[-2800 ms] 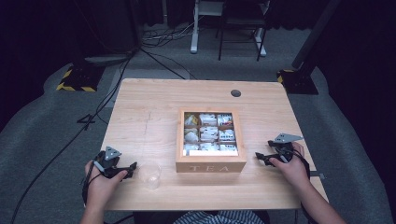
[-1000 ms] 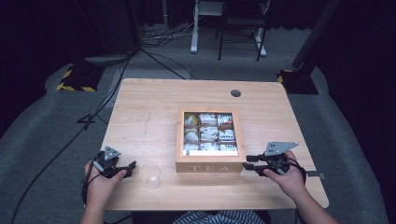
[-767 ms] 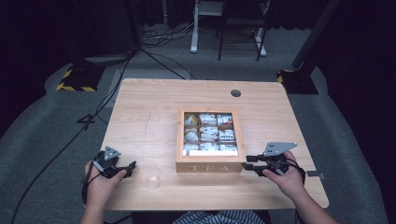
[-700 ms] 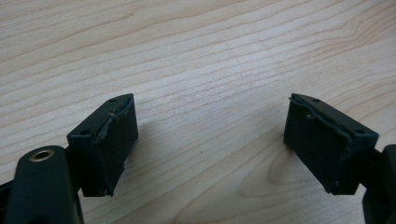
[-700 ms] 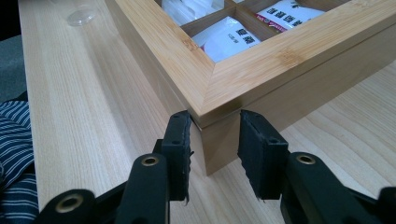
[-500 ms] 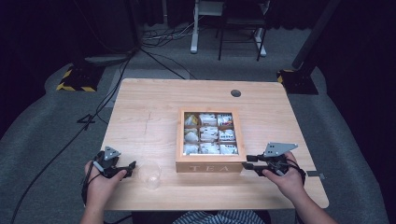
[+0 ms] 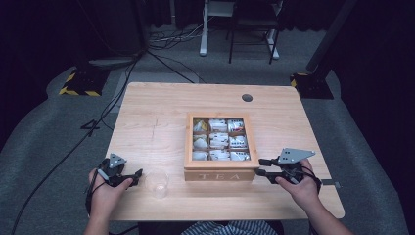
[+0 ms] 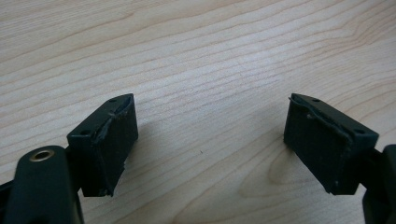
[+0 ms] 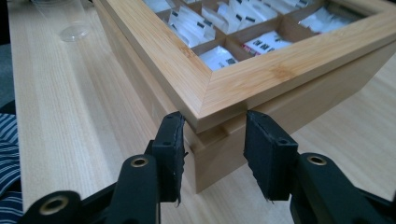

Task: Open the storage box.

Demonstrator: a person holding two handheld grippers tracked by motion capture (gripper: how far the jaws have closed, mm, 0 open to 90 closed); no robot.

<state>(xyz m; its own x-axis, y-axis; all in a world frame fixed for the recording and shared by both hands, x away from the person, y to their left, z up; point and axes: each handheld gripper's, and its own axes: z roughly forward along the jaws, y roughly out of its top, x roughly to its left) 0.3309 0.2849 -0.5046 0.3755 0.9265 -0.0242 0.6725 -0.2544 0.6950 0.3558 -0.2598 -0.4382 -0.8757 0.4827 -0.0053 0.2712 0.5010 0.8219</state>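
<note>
Right gripper (image 9: pixel 215 140) jaws (just opening) straddle tea box (image 9: pixel 243 88) corner.

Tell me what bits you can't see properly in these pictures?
- Words on the white tea bags in the wooden box marked TEA: too small in the high view, blurred in the right gripper view.
- Whether the right tongs touch the box corner: unclear, the lid's edge overhangs them.
- The clear plastic cup: cut off by the right gripper view's top edge.
</note>
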